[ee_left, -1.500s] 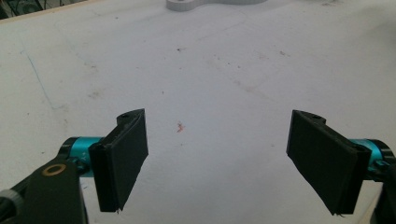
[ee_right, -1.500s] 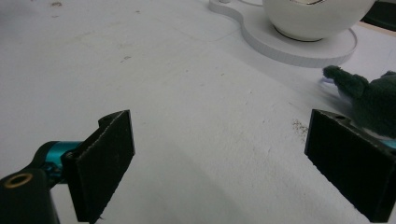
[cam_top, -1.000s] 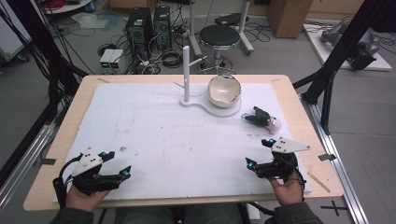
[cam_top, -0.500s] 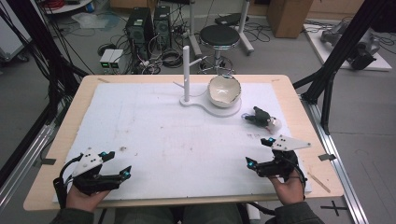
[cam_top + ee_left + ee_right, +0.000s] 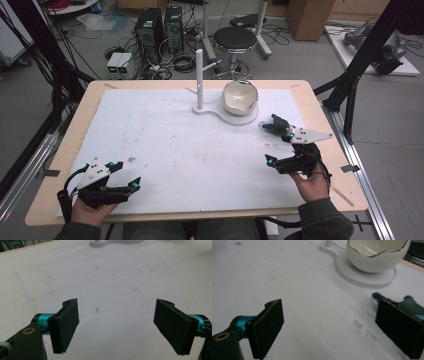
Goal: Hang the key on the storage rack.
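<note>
High view: left gripper (image 5: 126, 176) at the near left corner of the white table (image 5: 175, 140), jaws spread; right gripper (image 5: 279, 148) at the near right, jaws spread, just beside a dark toy (image 5: 278, 125). White bowl (image 5: 240, 97) resting on a stand (image 5: 220, 111) at the far side.

Left gripper view: spread wide over bare, stained tabletop (image 5: 112, 282).

Right gripper view: spread wide, empty; gold-rimmed bowl (image 5: 375, 257) ahead, toy (image 5: 404, 303) behind one jaw.

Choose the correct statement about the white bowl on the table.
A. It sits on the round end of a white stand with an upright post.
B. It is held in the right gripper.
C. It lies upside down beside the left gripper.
A: the bowl rests on the white stand, whose post rises beside it.
</note>
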`<state>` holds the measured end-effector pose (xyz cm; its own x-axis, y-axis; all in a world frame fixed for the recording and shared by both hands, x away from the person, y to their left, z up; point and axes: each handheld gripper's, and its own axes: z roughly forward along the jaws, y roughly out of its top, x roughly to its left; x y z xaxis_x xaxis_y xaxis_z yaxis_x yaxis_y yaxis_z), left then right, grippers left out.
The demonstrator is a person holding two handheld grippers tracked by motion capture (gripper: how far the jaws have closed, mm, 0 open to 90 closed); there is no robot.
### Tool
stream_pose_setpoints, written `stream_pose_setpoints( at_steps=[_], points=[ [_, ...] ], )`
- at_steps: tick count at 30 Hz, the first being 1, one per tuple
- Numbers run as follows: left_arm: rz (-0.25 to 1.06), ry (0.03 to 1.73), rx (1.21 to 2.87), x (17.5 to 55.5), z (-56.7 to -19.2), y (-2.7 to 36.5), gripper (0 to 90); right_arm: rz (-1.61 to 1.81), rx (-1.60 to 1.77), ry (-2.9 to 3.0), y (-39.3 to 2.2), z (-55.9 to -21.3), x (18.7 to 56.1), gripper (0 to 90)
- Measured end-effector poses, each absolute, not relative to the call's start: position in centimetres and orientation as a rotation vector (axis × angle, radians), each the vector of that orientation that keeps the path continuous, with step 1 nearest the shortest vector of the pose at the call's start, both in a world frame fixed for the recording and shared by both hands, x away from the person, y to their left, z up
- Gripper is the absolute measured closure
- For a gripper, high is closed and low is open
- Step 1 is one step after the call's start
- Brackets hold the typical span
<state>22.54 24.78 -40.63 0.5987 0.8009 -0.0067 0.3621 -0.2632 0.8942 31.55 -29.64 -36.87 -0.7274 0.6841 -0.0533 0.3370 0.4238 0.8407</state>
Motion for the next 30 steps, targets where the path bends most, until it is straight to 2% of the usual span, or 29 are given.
stream_pose_setpoints(
  at_steps=[15,17,19,30],
  points=[
    [0.573,0.934,1.857,22.6,-40.6,24.8,20.8,1.167,0.907,2.324,-30.8,-34.4,36.0,7.5],
    [0.573,0.933,1.858,22.7,-40.6,24.8,20.8,1.161,0.907,2.335,-31.0,-34.0,36.9,13.2],
    [0.573,0.933,1.858,22.7,-40.6,24.8,20.8,1.155,0.904,2.342,-31.1,-33.8,37.4,14.6],
    [0.576,0.928,1.864,22.7,-40.6,24.9,20.8,1.117,0.931,2.357,-31.5,-33.1,39.6,14.7]
  ],
)
